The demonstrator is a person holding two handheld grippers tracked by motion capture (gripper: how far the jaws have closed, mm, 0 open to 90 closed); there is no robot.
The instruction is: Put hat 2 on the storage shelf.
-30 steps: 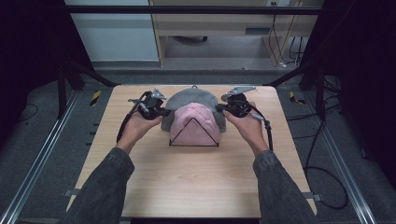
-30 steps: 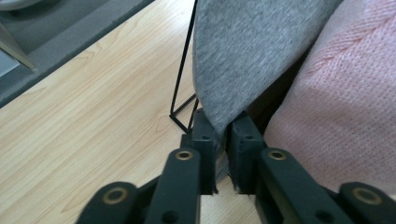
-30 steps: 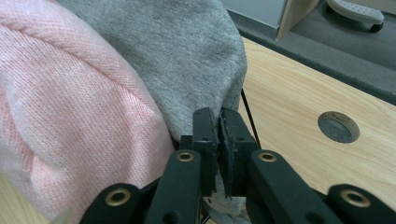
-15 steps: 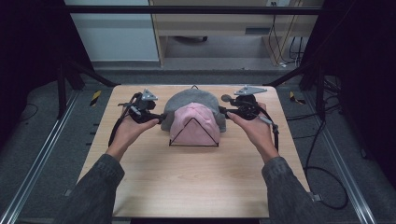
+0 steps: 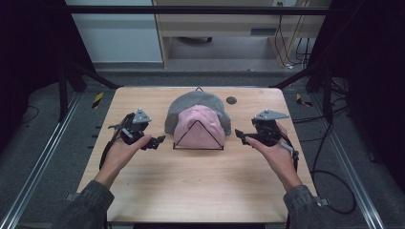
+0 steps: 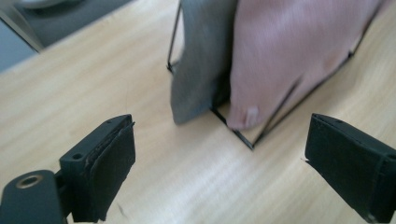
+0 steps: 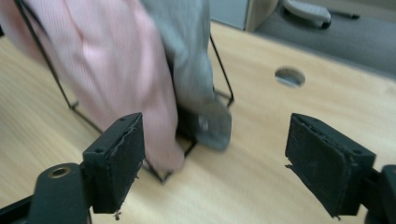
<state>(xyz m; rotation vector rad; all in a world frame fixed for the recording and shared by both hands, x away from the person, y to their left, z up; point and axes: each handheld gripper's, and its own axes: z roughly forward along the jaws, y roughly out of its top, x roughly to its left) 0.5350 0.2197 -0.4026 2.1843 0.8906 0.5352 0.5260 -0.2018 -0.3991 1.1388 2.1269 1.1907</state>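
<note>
Pink fabric, a ribbed hat (image 5: 198, 128), is draped over the front of a black wire stand (image 5: 197, 148) at the centre of the wooden counter (image 5: 191, 186). A grey hat (image 5: 191, 102) sits on the same stand directly behind the pink one, its edge showing on both sides. In the left gripper view, the grey hat (image 6: 201, 65) hangs to the counter on the left of the pink hat (image 6: 289, 56), with the wire stand (image 6: 233, 133) exposed at their lower edge.

The left tongs (image 5: 155, 141) are on the left side of the stand, near it but apart. Their jaws have just been opening and now stand spread with nothing between them.

The right tongs (image 5: 241, 136) are on the right side of the stand, likewise near and apart. Their jaws have also just been opening and stand spread, empty. In the right gripper view, the pink hat (image 7: 116, 79) and grey hat (image 7: 191, 60) lie beyond the jaws, not touching them.

A round hole (image 5: 231, 100) in the counter lies behind the stand, to its right.
</note>
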